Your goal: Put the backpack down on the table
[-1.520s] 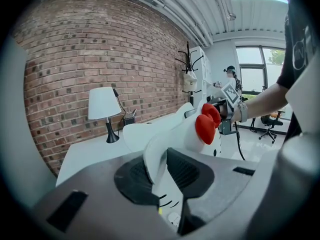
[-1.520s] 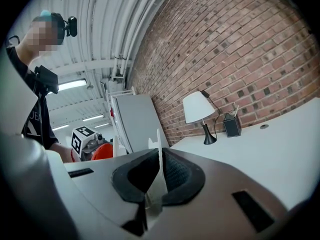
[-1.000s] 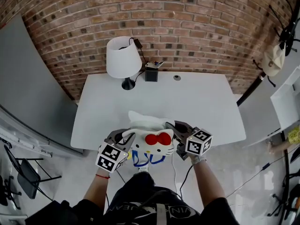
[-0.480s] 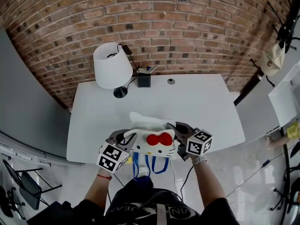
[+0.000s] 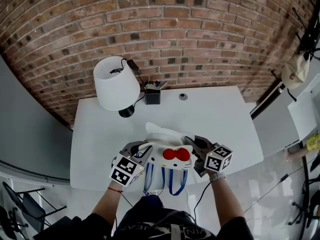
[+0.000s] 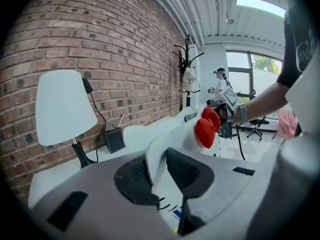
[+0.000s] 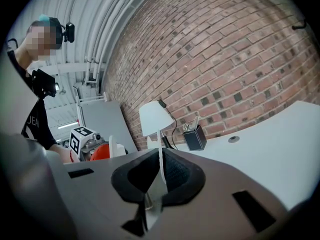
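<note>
— Where's the backpack point(image 5: 170, 156)?
— I hold it from both sides. The left gripper point(image 5: 136, 156) jaws clamp its white edge and the right gripper point(image 5: 192, 149) jaws pinch a thin fold, so it hangs level between them with the straps point(image 5: 162, 181) dangling below.
— Over the desk point(image 5: 225, 114)?
— At its near edge. There's bare desk ahead of the jaws, and the lamp point(image 5: 116, 84) is beyond that. Lowering comes next, I'd judge.

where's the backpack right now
In the head view the backpack is low centre, clamped between the left gripper and right gripper at the near edge of the table.
</note>
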A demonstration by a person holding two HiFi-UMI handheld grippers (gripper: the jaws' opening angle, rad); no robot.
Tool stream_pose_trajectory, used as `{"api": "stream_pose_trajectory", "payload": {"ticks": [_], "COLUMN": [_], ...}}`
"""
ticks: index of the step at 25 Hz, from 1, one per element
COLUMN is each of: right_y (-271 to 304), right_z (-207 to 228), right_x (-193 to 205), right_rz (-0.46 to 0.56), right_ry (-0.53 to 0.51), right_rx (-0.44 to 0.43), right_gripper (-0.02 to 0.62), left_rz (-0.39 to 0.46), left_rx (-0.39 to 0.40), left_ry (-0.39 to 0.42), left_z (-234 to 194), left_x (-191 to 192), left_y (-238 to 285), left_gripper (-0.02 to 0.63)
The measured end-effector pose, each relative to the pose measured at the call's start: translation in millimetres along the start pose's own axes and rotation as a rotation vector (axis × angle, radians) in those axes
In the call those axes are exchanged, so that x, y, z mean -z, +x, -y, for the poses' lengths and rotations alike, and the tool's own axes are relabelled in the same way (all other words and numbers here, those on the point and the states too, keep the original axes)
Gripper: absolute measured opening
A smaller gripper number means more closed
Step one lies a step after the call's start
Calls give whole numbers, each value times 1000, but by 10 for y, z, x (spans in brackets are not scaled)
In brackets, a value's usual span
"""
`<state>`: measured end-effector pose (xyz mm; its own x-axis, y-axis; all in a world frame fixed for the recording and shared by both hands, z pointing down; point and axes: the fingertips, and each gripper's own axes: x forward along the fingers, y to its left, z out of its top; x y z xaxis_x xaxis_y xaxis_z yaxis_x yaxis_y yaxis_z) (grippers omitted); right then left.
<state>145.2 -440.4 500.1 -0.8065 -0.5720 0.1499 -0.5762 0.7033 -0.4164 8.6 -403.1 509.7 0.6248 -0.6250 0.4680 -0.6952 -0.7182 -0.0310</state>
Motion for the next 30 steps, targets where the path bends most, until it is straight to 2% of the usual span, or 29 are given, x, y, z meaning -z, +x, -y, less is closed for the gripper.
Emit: {"api": "stream_pose_trajectory", "payload": {"ticks": [14, 30], "right_y": [378, 566], "right_z": [561, 610], "right_x": [-119, -131], "right_rz": [14, 37], "right_ry": [24, -44], "right_rx": [57, 50], "right_gripper": [11, 11], "left_rz": [-10, 1], "left_rx": [26, -6], "left_ry": [25, 98], "left_z": [-508, -656], "left_x": [-124, -80], "left_y": [533, 559], "left_gripper": [64, 65]}}
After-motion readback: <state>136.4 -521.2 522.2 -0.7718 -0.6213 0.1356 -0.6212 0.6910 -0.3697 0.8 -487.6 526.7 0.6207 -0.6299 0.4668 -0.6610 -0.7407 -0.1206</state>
